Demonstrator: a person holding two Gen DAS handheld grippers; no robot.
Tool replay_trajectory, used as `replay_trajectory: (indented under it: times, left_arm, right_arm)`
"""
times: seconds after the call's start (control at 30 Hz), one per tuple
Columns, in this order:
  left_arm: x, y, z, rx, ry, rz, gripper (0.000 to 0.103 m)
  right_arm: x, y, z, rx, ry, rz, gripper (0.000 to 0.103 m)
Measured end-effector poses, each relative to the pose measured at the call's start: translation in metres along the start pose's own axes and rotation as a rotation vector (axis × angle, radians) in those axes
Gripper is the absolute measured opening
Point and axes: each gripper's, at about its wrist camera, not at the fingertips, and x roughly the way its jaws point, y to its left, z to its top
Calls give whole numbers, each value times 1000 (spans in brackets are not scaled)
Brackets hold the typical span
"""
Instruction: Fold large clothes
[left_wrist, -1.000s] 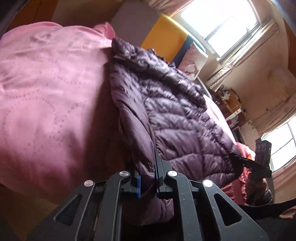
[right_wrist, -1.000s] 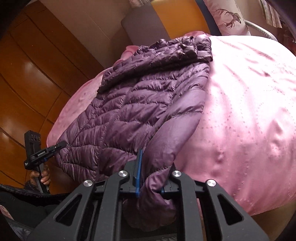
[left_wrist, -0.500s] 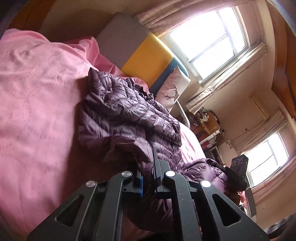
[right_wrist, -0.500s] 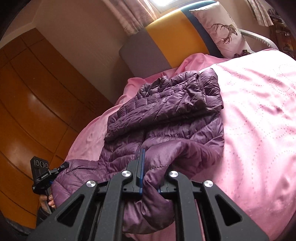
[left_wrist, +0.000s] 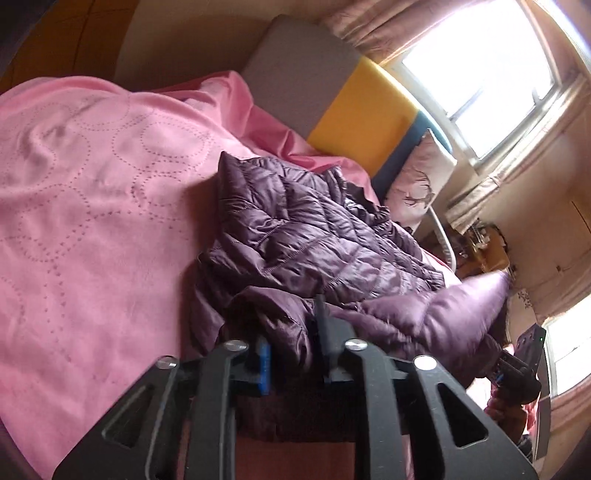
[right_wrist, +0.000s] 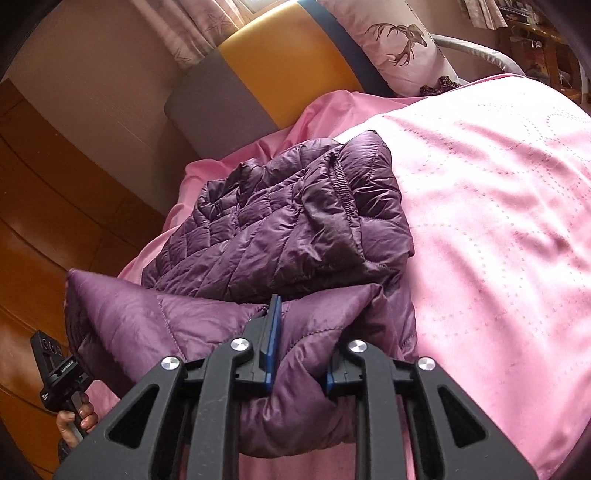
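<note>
Your left tool (left_wrist: 291, 347) is clamped on a bunched edge of the purple puffer jacket (left_wrist: 310, 236), and your right tool (right_wrist: 299, 354) pinches the same hem further along. The jacket lies on the pink bedspread (right_wrist: 498, 206), its upper half heaped toward the yellow headboard (right_wrist: 295, 62), the gripped hem raised over it.
</note>
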Motion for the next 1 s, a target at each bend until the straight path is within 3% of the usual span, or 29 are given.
replay_trajectory:
  times: [0.03,0.1,0.13,0.2,0.3,0.5,0.57,0.67,0.73,0.87,1.0]
  left_arm:
    - [0,2,2,-16,-4,-4,42]
    - [-5,11,3,-66,-27,-37,67]
    - [-11,16,3,-94,-48,-39,85]
    - [-19,26,2,-129,-93,-23,90]
    - [-22,41,-4,-138,-84,-26,90]
    - [11,41,-33,-34,23,10,90]
    - [20,31,-41,17,46,29,82]
    - [31,5,-52,147,55,124,75]
    - [32,-7,-55,212,45,162,70]
    - [33,-23,-63,308,42,204,51]
    - [33,-35,-70,387,32,233,38]
  right_arm:
    - [4,-2,4,11,1,7,34]
    - [10,-6,10,46,-11,45,62]
    - [11,-8,11,66,-24,65,69]
    - [10,-11,12,85,-49,99,89]
    - [-4,-16,3,110,-96,142,100]
    - [-25,-34,-49,85,-96,89,101]
    - [-22,-42,-66,68,-62,44,101]
    - [-10,-45,-78,45,-28,-6,98]
    - [-4,-41,-79,8,-25,-5,89]
    - [7,-32,-77,-27,-4,-43,63]
    - [10,-24,-80,-66,5,-69,52]
